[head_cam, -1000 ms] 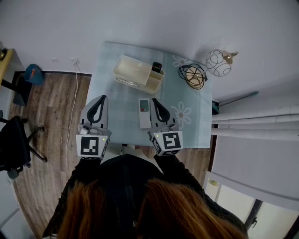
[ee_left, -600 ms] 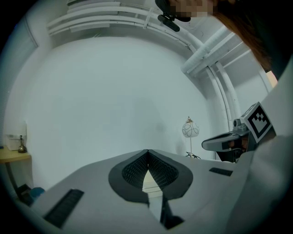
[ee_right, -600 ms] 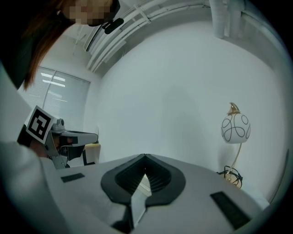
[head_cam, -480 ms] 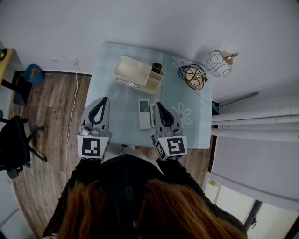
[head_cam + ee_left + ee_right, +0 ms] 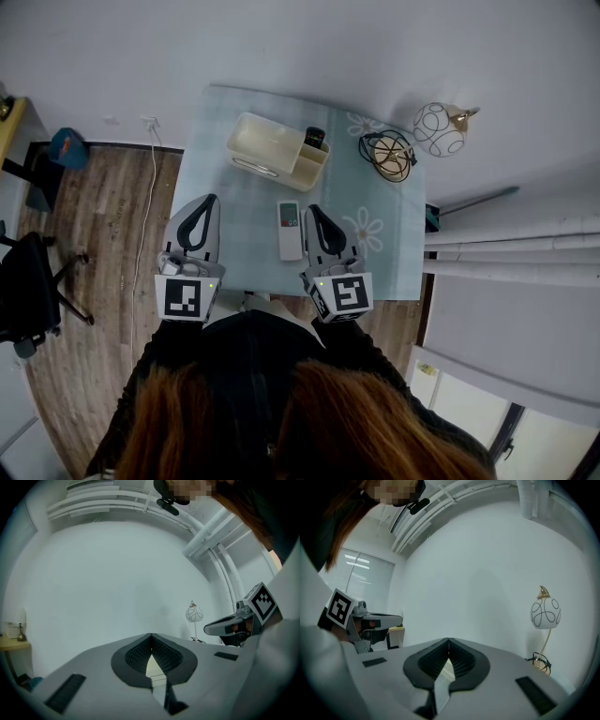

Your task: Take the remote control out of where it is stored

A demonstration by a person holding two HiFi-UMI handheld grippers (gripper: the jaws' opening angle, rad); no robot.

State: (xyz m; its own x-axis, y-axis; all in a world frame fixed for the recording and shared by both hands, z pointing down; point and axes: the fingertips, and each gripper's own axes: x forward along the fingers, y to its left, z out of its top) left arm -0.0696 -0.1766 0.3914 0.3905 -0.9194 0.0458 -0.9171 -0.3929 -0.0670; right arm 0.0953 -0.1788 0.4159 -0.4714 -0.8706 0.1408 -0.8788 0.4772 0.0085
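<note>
Lying flat, remote control (image 5: pixel 291 229) shows only overhead.

A bench (image 5: pixel 398 267) under a pale blue flowered cloth stands against the white wall. At its 1 o'clock corner sits a wire basket (image 5: pixel 387 154), with a globe lamp (image 5: pixel 437 127) just beside it. At 9 o'clock, a black chair (image 5: pixel 28 291) stands on the wooden floor (image 5: pixel 94 234).

left tongs (image 5: pixel 207 198): jaws together, empty | right tongs (image 5: pixel 310 209): jaws together, empty | both side by side, pointing forward
</note>
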